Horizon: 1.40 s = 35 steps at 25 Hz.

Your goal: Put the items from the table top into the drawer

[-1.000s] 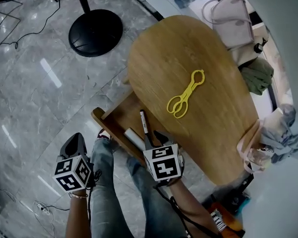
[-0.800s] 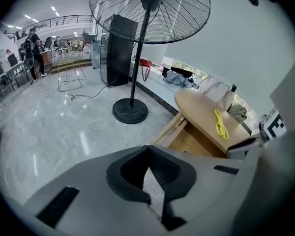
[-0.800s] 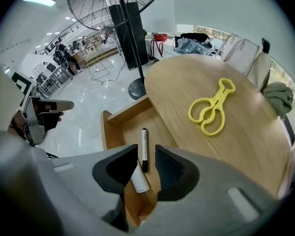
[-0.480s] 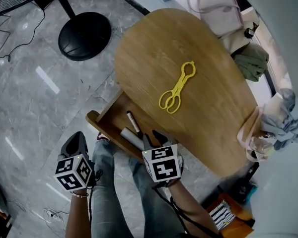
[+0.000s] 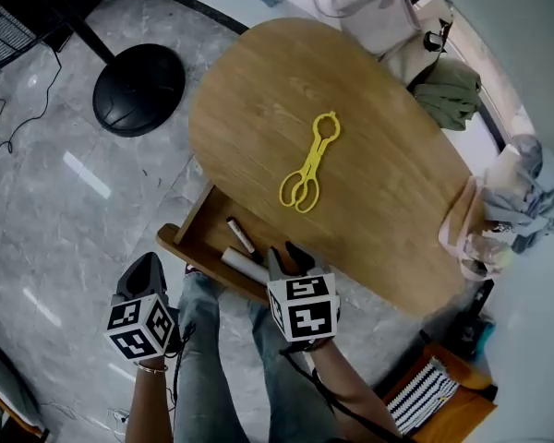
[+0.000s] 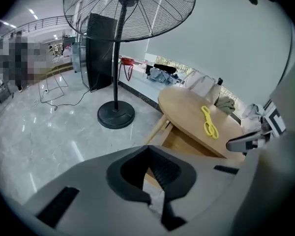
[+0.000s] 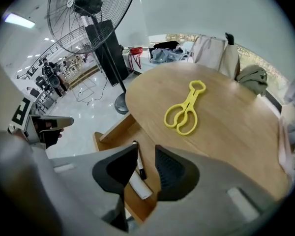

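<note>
moved: slight lift on both sides; every loose item lies as before.
left gripper (image 5: 146, 261): jaws clenched on nothing, at 9 o'clock of the drawer (image 5: 186, 215).
drawer: open, with the black marker (image 5: 240, 235) and white tube (image 5: 245, 266) already inside.
right gripper (image 5: 283, 252): jaws partly released, empty, above the drawer front.
yellow tongs (image 5: 307, 164): on the table (image 5: 388, 201), at 12 o'clock of my right gripper.
step: I judge the tongs are the last item to fetch.
next: I widen the right jaws, reach toward 12 o'clock and close on the tongs.

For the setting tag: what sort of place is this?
Likely a large indoor hall or workspace, not a home: polished marble floor, a big pedestal fan, a railed upper level behind it.
</note>
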Each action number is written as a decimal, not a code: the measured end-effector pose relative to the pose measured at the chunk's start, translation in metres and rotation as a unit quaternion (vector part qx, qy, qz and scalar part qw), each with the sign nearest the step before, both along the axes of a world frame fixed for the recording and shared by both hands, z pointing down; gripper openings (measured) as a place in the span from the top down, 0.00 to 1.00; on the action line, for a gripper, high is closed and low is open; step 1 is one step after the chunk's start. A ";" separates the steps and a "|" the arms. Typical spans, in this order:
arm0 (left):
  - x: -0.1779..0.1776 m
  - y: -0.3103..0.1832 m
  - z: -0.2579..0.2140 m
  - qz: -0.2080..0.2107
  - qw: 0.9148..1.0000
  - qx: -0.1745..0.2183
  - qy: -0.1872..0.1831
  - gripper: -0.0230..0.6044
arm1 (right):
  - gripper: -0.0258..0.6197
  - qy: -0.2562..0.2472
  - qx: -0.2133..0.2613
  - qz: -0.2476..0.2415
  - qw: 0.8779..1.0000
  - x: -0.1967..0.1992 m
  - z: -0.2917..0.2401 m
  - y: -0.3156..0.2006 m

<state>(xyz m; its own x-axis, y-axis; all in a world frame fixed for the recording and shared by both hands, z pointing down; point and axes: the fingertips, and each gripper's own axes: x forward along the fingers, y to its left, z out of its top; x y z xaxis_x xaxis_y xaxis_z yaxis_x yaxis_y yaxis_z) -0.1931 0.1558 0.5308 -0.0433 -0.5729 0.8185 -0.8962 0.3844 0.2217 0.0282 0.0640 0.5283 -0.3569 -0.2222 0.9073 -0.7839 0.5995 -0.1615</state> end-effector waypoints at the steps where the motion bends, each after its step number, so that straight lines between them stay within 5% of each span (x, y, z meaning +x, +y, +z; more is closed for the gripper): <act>1: 0.000 -0.004 -0.002 0.005 1.000 0.001 0.000 0.97 | 0.81 -0.002 0.003 0.012 1.000 0.002 -0.002 -0.005; 18: -0.017 -0.074 -0.022 0.104 0.994 -0.003 -0.014 0.97 | 0.73 -0.038 0.040 0.191 0.980 0.008 -0.027 -0.077; 35: -0.024 -0.101 -0.018 0.158 0.987 -0.033 -0.015 0.97 | 0.56 -0.033 0.059 0.277 0.959 0.013 -0.006 -0.128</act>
